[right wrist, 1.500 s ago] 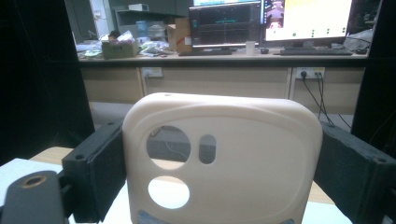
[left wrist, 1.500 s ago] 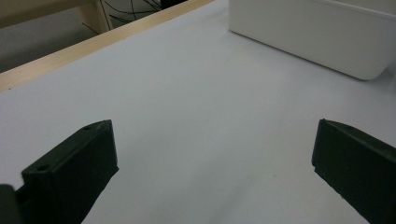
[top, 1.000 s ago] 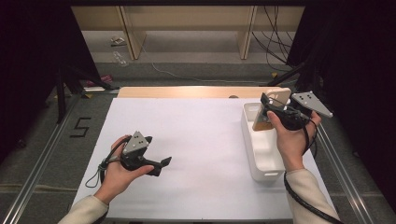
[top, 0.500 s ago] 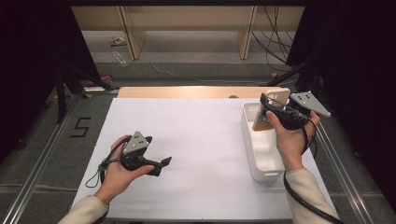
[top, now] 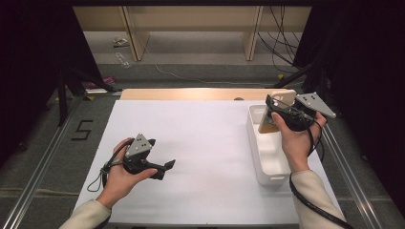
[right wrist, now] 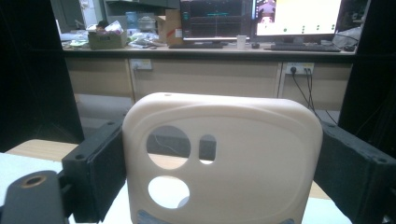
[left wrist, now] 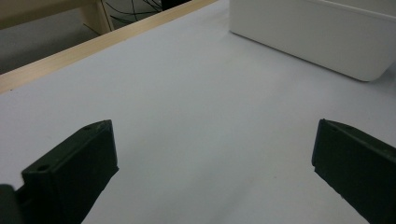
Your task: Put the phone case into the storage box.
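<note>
A cream phone case [right wrist: 224, 158] with round camera cut-outs stands upright between my right gripper's [right wrist: 219, 172] black jaws, which press on its two sides. In the high view the right gripper [top: 279, 110] holds this phone case [top: 276, 109] above the far end of a white bin [top: 267, 157] at the table's right. My left gripper [top: 165, 167] rests low over the white table sheet at the left front, jaws spread wide with nothing between them. The left gripper view shows its fingertips [left wrist: 88, 154] apart over bare sheet, and the bin's wall [left wrist: 317, 37] ahead.
The white sheet [top: 200, 143] covers the table, with a wooden strip [top: 191, 93] along its far edge. Metal rails run along both sides. Beyond the table are a floor with cables and wooden furniture legs. A cable [top: 310, 200] trails from the right gripper.
</note>
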Demonstrator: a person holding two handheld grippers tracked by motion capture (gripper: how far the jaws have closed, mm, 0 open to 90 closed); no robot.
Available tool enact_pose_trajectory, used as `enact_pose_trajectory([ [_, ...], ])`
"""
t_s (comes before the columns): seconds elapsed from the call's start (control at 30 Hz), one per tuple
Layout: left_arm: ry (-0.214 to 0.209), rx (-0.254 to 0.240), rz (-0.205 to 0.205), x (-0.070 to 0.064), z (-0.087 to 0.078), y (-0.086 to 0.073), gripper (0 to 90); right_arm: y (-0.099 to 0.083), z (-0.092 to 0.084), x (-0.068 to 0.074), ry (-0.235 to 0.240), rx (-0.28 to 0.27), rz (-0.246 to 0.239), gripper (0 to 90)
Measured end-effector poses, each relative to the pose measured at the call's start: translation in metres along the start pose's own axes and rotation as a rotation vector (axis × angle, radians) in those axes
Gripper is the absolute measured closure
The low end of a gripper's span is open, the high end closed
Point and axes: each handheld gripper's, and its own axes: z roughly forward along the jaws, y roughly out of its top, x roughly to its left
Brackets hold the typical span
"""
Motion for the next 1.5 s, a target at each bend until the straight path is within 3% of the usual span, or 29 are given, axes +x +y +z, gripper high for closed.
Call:
enact_pose_trajectory([
  [0.8,-0.002,0.000,-0.002,0.001,0.000,0.000,0.0,-0.006,0.018,0.005,-0.015,0.023,-0.014,11.8],
  [1.5,-0.006,0.002,-0.004,0.001,0.001,0.000,0.0,-0.012,0.033,0.000,-0.029,0.050,-0.014,11.8],
])
